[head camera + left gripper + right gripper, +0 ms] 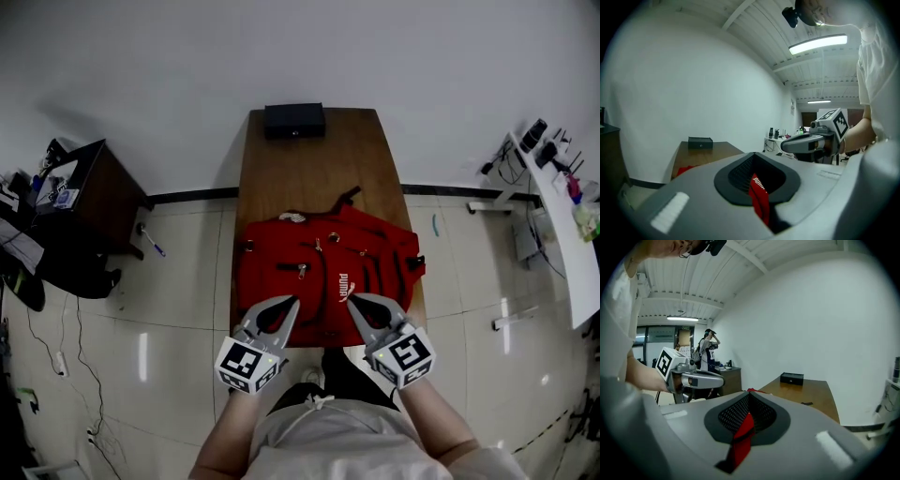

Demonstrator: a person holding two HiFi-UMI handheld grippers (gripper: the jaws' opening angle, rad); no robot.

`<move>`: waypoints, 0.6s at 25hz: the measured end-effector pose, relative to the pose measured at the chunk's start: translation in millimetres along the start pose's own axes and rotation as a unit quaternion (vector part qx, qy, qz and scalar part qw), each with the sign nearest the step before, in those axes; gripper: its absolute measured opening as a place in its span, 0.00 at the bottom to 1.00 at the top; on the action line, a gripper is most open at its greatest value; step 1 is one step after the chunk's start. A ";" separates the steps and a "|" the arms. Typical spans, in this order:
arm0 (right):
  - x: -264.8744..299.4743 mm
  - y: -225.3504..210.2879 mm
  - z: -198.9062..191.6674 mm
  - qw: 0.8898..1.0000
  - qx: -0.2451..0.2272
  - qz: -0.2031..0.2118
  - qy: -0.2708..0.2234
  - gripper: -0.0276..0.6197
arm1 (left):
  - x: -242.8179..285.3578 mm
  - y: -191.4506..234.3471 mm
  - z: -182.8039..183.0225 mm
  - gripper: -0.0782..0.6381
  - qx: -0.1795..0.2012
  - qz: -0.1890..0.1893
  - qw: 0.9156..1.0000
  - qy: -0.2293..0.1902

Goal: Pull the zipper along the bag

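Observation:
A red backpack [323,272] lies flat on the wooden table [314,169], with several metal zipper pulls [302,270] on its front. My left gripper [286,304] hovers over the bag's near left part, jaws together and nothing between them. Over the near right part, by the white logo, my right gripper [356,300] is shut too. In the left gripper view the closed jaws [753,155] leave a slit showing red fabric [760,196] below. The right gripper view shows the same: closed jaws [749,394] with red fabric [741,437] under them.
A black box [294,120] sits at the table's far end. A black strap [349,197] trails behind the bag. A dark cabinet [89,197] stands left of the table and a white desk [562,211] with clutter on the right. A person [708,350] stands in the background.

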State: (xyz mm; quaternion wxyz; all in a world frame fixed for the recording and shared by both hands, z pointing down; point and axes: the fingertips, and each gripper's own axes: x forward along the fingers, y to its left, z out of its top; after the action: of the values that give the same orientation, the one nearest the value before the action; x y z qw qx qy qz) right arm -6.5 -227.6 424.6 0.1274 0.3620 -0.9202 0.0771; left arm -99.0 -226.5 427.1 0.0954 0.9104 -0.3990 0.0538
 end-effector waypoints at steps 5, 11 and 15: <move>56.1 -39.8 -3.7 0.997 -0.044 0.044 0.035 0.05 | 43.1 42.1 -15.4 0.12 -0.013 0.020 0.999 0.032; 127.1 -78.7 -17.2 0.982 -0.113 0.119 0.094 0.11 | 94.9 78.0 -39.7 0.12 -0.044 0.032 0.996 0.067; 160.5 -92.8 -42.9 0.963 -0.151 0.178 0.138 0.29 | 118.2 89.0 -50.0 0.12 -0.059 0.036 0.994 0.081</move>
State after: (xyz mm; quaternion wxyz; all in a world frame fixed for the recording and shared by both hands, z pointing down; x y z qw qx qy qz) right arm -48.3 -388.7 516.8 0.2906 0.1550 -0.9442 0.0080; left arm -85.7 -359.4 508.0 0.1790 0.8806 -0.4253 0.1076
